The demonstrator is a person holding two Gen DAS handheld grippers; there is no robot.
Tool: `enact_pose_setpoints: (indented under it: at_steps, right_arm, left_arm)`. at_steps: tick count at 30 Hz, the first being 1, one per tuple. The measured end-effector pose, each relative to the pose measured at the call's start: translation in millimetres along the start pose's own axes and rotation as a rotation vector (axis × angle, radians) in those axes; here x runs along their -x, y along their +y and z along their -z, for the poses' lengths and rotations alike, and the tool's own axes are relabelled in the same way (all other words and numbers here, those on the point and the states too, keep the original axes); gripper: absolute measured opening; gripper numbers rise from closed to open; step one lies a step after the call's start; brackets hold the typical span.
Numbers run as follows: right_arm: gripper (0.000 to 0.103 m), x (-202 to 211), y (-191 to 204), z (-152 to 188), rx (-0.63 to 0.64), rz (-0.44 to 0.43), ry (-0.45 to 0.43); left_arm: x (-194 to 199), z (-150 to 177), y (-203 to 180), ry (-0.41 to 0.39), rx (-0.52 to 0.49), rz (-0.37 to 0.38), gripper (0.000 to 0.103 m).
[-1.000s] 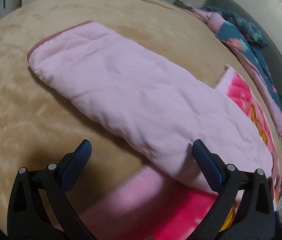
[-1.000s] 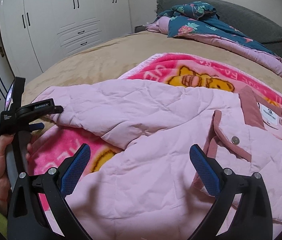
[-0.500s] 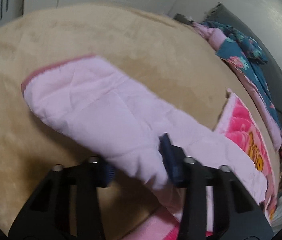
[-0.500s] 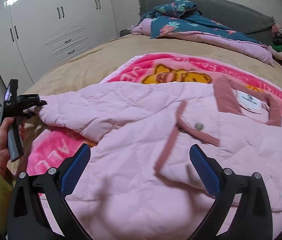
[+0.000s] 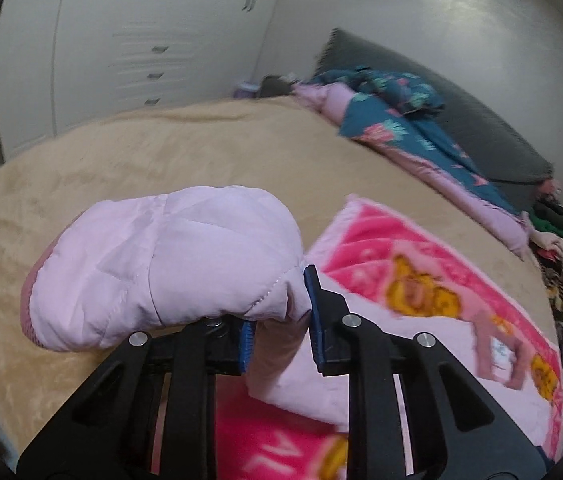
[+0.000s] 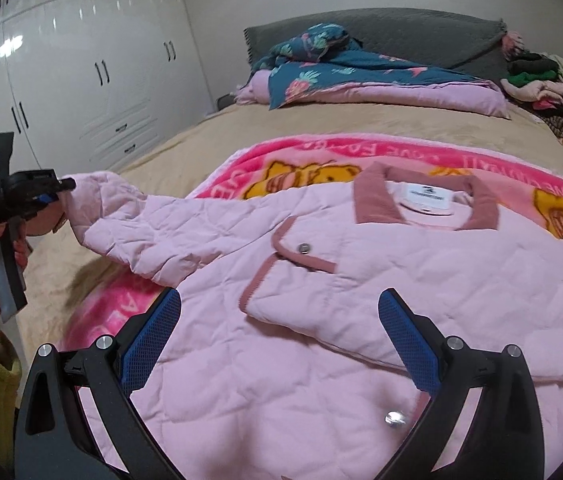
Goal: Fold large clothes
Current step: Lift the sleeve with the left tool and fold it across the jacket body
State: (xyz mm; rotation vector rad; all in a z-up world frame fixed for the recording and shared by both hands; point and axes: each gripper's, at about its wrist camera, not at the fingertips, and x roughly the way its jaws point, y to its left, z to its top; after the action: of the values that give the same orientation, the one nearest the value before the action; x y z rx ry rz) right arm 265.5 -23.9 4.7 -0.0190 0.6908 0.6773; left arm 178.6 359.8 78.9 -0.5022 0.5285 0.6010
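At far left the left gripper [image 6: 47,192] has just clamped its fingers on the sleeve [image 6: 141,232] of the pink jacket [image 6: 361,300] and lifted it off the bed [image 6: 185,152], so the sleeve looks ready to fold inward; the jacket lies on the pink blanket [image 6: 309,152]; lower right, the right gripper [image 6: 279,344] hovers, fingers spread, empty.
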Motion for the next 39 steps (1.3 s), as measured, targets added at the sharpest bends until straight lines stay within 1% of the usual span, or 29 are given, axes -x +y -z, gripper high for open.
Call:
enact_pose_setpoints:
  at_steps: [3, 8, 10, 17, 25, 28, 35, 39]
  right_arm:
    - [0.099, 19, -13, 1, -0.018, 0.012, -0.025]
    - [0.099, 49, -40, 3, -0.062, 0.035, -0.063]
    - [0.099, 59, -52, 4, -0.087, 0.053, -0.071]
    - [0.099, 88, -88, 12, -0.151, 0.075, -0.114]
    - [0.099, 110, -120, 21, -0.202, 0.098, -0.144]
    - [0.099, 118, -131, 28, -0.217, 0.121, -0.153]
    - [0.099, 127, -155, 41, -0.263, 0.149, -0.163]
    - [0.099, 132, -166, 48, -0.289, 0.162, -0.167]
  left_arm:
    - [22, -1, -32, -0.029, -0.045, 0.031, 0.014]
    - [49, 6, -84, -0.052, -0.127, 0.080, 0.014]
    - [54, 11, -99, -0.049, -0.147, 0.096, 0.014]
    - [69, 31, -149, -0.066, -0.231, 0.149, 0.013]
    - [71, 57, -197, -0.046, -0.312, 0.200, 0.012]
    - [72, 69, -214, -0.045, -0.353, 0.221, 0.012]
    - [69, 104, -256, -0.018, -0.452, 0.288, 0.012]
    - [66, 123, -274, -0.002, -0.497, 0.307, 0.012]
